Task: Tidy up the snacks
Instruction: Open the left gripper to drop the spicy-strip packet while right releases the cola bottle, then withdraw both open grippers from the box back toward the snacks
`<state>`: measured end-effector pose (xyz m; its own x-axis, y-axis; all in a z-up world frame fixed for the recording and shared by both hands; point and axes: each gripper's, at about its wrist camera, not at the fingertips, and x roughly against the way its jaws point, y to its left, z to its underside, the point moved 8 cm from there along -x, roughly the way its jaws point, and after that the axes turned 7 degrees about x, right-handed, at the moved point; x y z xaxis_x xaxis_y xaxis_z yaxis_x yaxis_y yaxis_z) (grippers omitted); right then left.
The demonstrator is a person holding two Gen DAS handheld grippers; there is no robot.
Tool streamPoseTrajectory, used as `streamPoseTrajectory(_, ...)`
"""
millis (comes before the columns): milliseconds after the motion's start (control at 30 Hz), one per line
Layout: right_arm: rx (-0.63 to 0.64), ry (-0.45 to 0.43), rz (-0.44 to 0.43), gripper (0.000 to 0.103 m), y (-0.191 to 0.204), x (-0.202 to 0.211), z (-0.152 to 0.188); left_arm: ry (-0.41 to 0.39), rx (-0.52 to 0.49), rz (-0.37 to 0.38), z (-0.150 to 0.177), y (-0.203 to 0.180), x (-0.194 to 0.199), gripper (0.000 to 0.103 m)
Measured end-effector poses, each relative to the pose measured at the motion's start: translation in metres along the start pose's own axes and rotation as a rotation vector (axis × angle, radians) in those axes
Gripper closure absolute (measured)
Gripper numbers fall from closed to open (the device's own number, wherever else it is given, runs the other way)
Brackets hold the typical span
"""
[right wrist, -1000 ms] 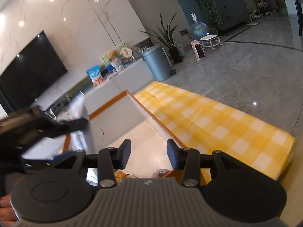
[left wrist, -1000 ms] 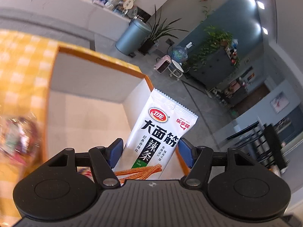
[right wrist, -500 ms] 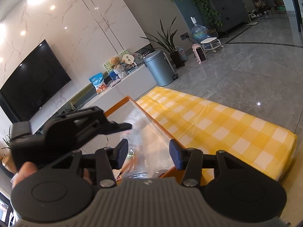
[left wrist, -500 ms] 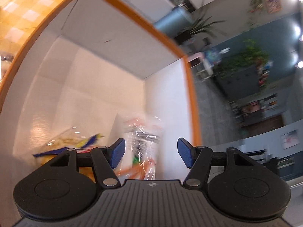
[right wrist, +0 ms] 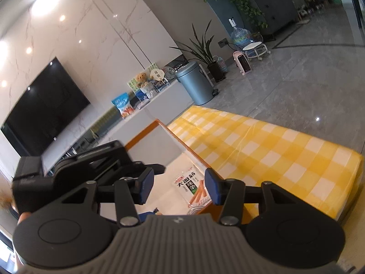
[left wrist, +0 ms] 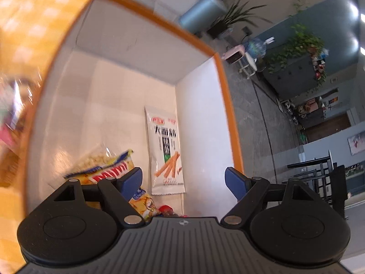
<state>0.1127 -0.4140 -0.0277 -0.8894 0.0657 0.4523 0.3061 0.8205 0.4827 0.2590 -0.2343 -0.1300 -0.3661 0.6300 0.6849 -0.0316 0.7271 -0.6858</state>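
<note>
Left wrist view: the left gripper [left wrist: 183, 179] hangs over the white box [left wrist: 127, 45] with the orange rim, its jaws having just spread wide with nothing between them. Below and straight ahead, the white spicy-strip packet [left wrist: 166, 150] lies flat on the box floor, tucked along the right-hand wall, its long axis running away from the claw. To the left of it, partly under the left finger, sits a yellow snack bag [left wrist: 102, 171], and something red peeks out at the near edge. A blurred, crinkly wrapper [left wrist: 10, 111] lies outside the box on the yellow checked cloth [left wrist: 29, 22]; I would guess it is the next thing to fetch.

Right wrist view: the right gripper [right wrist: 179, 186] is partly open and empty, poised above the near rim. The packet [right wrist: 190, 188] shows between its fingers, down inside the box [right wrist: 146, 137]. The left gripper [right wrist: 91, 162] crowds the box opening from the left, so it is in the way of any reach in from there.
</note>
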Motion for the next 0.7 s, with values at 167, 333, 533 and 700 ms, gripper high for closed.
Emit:
streamPoseTrajectory(167,-0.001,-0.052,-0.011,0.044,0.003,0.009,-0.005,-0.018,-0.115,0.026,0.0,-0.019,0.027,0.007)
streamPoseTrajectory(333,0.085,-0.106,-0.04,0.043,0.021,0.02,-0.011,-0.106,-0.188,-0.011,0.0,-0.025,0.061,0.007)
streamPoseTrajectory(533,0.203,-0.123,-0.058,0.042,0.057,0.039,-0.011,-0.151,-0.272,-0.017,0.007,-0.03,0.102,0.007)
streamPoseTrajectory(700,0.252,-0.116,-0.115,0.042,0.101,0.055,-0.007,-0.224,-0.322,-0.049,0.007,-0.021,0.145,0.007)
